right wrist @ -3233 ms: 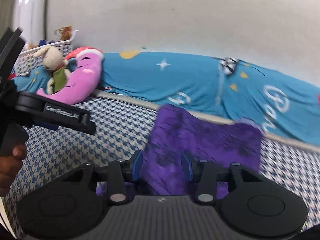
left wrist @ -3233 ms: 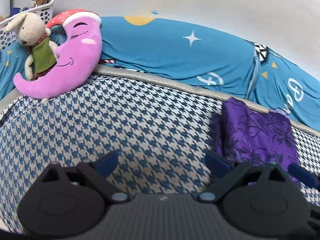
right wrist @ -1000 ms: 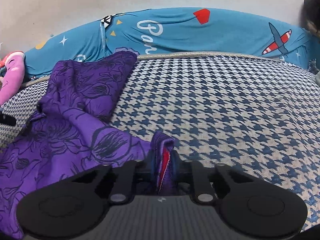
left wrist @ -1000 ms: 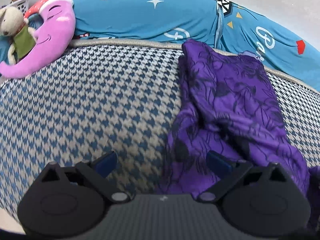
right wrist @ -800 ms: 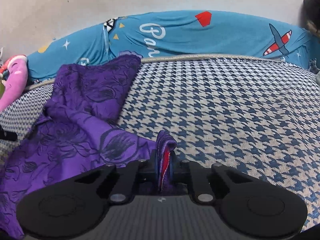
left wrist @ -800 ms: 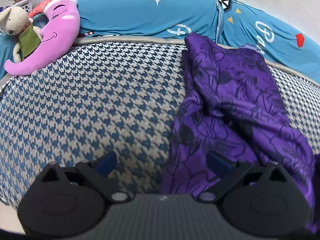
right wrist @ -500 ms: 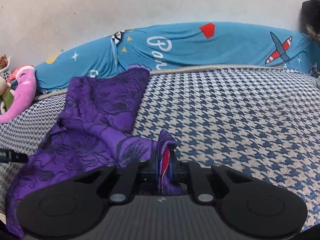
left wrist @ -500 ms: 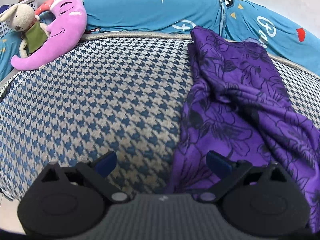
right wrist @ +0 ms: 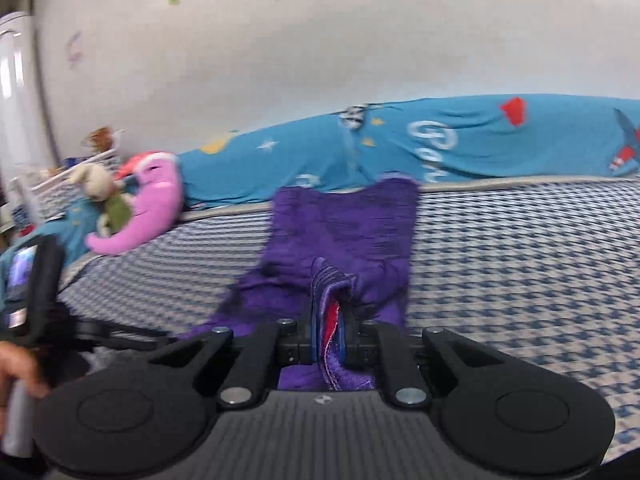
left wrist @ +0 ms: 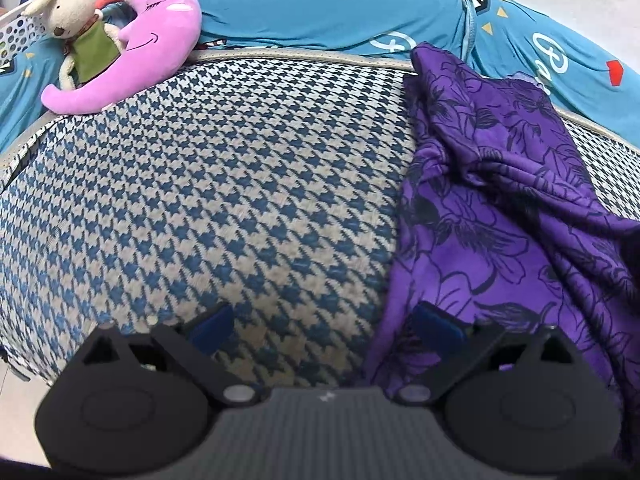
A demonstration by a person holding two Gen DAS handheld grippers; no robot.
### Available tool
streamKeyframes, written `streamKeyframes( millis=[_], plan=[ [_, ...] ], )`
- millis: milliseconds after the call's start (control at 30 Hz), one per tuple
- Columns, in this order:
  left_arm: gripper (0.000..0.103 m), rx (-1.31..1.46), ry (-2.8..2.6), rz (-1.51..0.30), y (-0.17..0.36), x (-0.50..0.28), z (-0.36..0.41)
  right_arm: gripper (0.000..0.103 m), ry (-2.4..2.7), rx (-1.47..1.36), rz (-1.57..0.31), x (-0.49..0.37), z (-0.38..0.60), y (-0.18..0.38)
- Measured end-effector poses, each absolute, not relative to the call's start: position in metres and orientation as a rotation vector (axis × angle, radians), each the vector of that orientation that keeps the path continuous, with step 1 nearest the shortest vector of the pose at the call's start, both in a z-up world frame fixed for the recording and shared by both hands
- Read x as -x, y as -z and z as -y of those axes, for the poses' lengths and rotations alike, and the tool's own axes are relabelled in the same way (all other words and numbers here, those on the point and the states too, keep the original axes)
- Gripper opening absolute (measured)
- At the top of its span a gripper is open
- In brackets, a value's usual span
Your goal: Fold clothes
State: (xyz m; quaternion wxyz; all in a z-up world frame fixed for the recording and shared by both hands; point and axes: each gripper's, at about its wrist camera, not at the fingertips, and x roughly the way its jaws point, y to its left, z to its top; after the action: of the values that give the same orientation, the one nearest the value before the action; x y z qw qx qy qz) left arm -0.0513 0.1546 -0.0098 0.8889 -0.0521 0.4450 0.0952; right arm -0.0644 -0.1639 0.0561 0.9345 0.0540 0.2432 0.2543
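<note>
A purple garment with a dark flower print (left wrist: 500,208) lies rumpled on the houndstooth bed cover (left wrist: 224,184), stretching from the far edge toward me. My left gripper (left wrist: 324,326) is open just above the cover, its right finger over the garment's near left edge. My right gripper (right wrist: 329,336) is shut on a bunched edge of the purple garment (right wrist: 344,232), where a red lining shows between the jaws. The cloth trails away from it toward the wall.
A pink moon pillow (left wrist: 144,44) and a plush rabbit (left wrist: 76,28) lie at the far left, by a white basket (left wrist: 16,28). A blue printed blanket (left wrist: 328,12) runs along the wall. In the right wrist view a hand (right wrist: 16,368) holds the left gripper's handle.
My right gripper has swung left and lifted, still holding the garment's edge, so the cloth now hangs straight ahead of it. The left gripper has stayed open and drifted slightly left.
</note>
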Motion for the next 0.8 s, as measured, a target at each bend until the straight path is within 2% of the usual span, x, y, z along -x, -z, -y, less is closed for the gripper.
streamKeyframes(
  millis=[333,633,800],
  plan=[
    [0.100,0.201,-0.256,-0.882,0.002,0.064,-0.185,0.012,-0.788,-0.077,-0.499,0.111,0.092,-0.055],
    [0.100,0.280,-0.283,-0.834,-0.012,0.076,-0.216,0.012,-0.923,0.052,-0.587,0.120,0.031,-0.015],
    [0.100,0.282,-0.275,-0.835,-0.013,0.077,-0.217,0.022,-0.957,0.102,-0.670,0.114,0.020,0.006]
  ],
)
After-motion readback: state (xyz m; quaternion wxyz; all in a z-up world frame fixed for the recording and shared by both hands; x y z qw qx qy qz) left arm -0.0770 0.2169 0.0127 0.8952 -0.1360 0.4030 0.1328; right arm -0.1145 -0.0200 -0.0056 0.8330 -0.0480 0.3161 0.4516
